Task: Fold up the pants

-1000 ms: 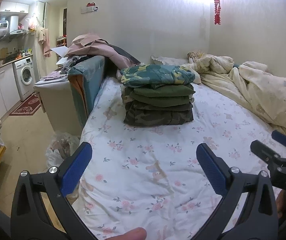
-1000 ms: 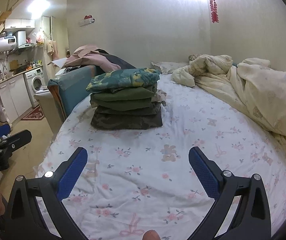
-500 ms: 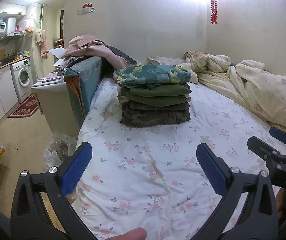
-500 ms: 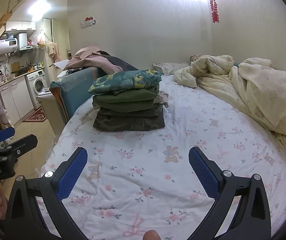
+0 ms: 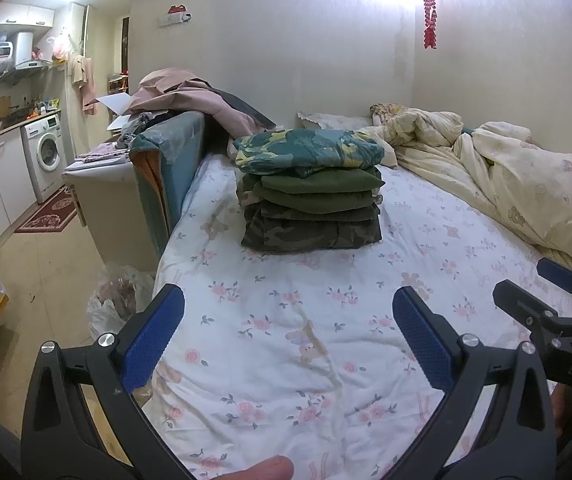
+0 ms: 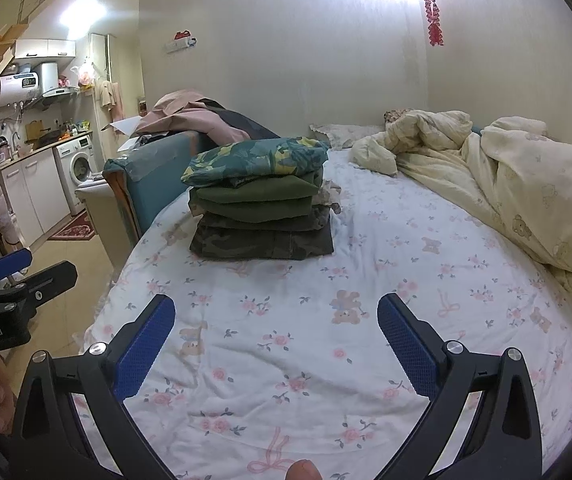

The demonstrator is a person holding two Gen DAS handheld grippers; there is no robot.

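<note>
A stack of folded pants (image 5: 310,192) lies on the bed's floral sheet (image 5: 286,340), camouflage and olive pieces with a teal camouflage one on top; it also shows in the right wrist view (image 6: 260,208). My left gripper (image 5: 288,336) is open and empty, well short of the stack, above the sheet. My right gripper (image 6: 276,338) is open and empty too, over the sheet near the bed's front. The right gripper's tip shows at the right edge of the left wrist view (image 5: 546,308), and the left gripper shows at the left edge of the right wrist view (image 6: 14,280).
A crumpled cream duvet (image 5: 526,184) covers the bed's right side. A teal headboard-like panel (image 5: 170,160) with piled clothes (image 5: 190,96) stands left of the bed. A plastic bag (image 5: 118,300) lies on the floor. A washing machine (image 5: 44,152) and cabinets stand far left.
Both grippers have drawn back slightly from the stack and risen a little; the stack looks a bit farther away. Both jaws stay open and empty.
</note>
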